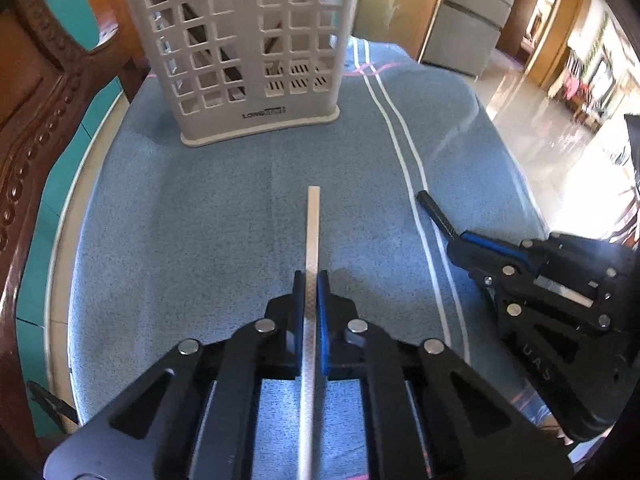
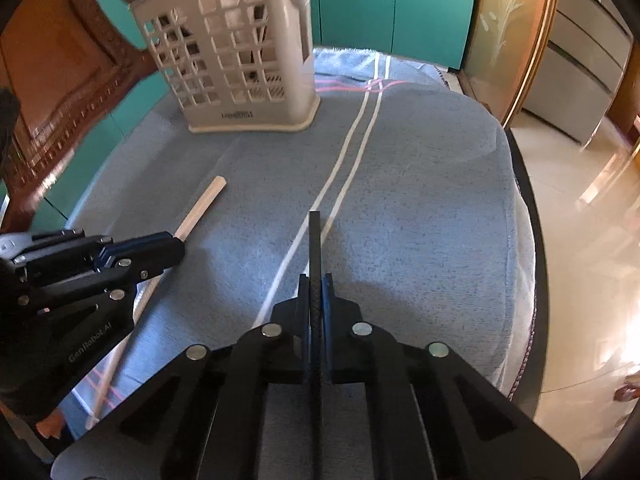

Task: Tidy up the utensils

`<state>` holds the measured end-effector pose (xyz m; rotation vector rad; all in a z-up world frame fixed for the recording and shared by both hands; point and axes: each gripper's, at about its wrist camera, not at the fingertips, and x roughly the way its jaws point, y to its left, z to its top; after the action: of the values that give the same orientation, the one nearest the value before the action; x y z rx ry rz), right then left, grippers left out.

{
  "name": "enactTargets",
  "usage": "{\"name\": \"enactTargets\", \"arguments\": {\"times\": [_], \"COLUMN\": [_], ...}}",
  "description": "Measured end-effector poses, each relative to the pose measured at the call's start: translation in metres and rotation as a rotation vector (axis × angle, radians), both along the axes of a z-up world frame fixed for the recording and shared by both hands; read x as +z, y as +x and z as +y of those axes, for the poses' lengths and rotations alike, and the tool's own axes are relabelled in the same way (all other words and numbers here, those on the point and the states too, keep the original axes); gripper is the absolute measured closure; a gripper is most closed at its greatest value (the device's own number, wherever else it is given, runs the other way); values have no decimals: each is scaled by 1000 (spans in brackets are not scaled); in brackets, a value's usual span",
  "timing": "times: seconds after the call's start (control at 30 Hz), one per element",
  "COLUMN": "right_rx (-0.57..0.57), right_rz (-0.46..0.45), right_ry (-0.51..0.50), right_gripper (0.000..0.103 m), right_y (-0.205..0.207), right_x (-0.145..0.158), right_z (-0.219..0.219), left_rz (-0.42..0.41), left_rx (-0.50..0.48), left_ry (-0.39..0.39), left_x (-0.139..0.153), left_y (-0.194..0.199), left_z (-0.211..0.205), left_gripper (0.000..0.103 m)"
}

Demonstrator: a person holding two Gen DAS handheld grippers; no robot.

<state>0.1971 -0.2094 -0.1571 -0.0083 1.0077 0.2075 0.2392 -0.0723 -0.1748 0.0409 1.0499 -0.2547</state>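
**Both grippers clamped on chopsticks, holder waiting at the far side**

Closest to my left camera is the left hand-held gripper (image 1: 311, 280), and I see its blue pads pressed against a pale chopstick (image 1: 313, 224). It is clenched on this stick. The stick runs straight forward between the two fingers, and its square end points toward the far side of the table (image 1: 180, 208). In the right view the same pale stick (image 2: 202, 206) looks like light wood; it goes through the left hand-held gripper (image 2: 176, 246) at a slant, with its other end low near the front edge of the table.

My right hand-held gripper (image 2: 316, 282) is also clenched, on a thin black chopstick (image 2: 315, 240). This stick stands out forward between the pads, over the blue cloth. From the left camera I see the right hand-held gripper (image 1: 454, 240) at the right side, and the black chopstick (image 1: 434, 212) comes out of it toward the upper left.

I see a blue towel-like cloth (image 2: 420, 200) covering the table, with two white stripes (image 2: 352, 152) running away from me. Both grippers are above this cloth, side by side and apart from each other.

At the far side stands the utensil holder (image 1: 240, 52), a pale plastic basket with square holes and a small printed label near its base. It is upright on the cloth, left of the white stripes. Through the holes I see some dark and light slanted shapes inside, but I cannot tell what they are. Both chopsticks are well apart from the holder.
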Motion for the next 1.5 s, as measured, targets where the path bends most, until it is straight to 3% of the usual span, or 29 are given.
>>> {"name": "enactTargets", "arguments": {"times": [0.23, 0.5, 0.77, 1.0, 1.2, 1.33, 1.5], "right_rx": [19, 44, 80, 40, -22, -46, -57], "right_rz": [-175, -340, -470, -600, -720, -761, -758], "right_ry": [11, 87, 164, 224, 268, 261, 158], "right_gripper": [96, 96, 96, 96, 96, 96, 96], "right_y": [-16, -40, -43, -18, 5, 22, 42], "right_x": [64, 138, 196, 249, 284, 282, 255], "right_z": [-6, -16, -19, -22, -22, -10, 12], "left_rz": [-112, -267, -420, -532, -620, -683, -657], "left_rx": [3, -15, -20, 8, 89, 182, 215], "left_ry": [-27, -96, -116, -139, -226, -232, -154], "left_x": [46, 125, 196, 259, 307, 312, 273], "left_y": [-19, -44, -59, -39, -7, 11, 33], "left_z": [10, 23, 39, 46, 64, 74, 73], "left_gripper": [96, 96, 96, 96, 96, 96, 96]}}
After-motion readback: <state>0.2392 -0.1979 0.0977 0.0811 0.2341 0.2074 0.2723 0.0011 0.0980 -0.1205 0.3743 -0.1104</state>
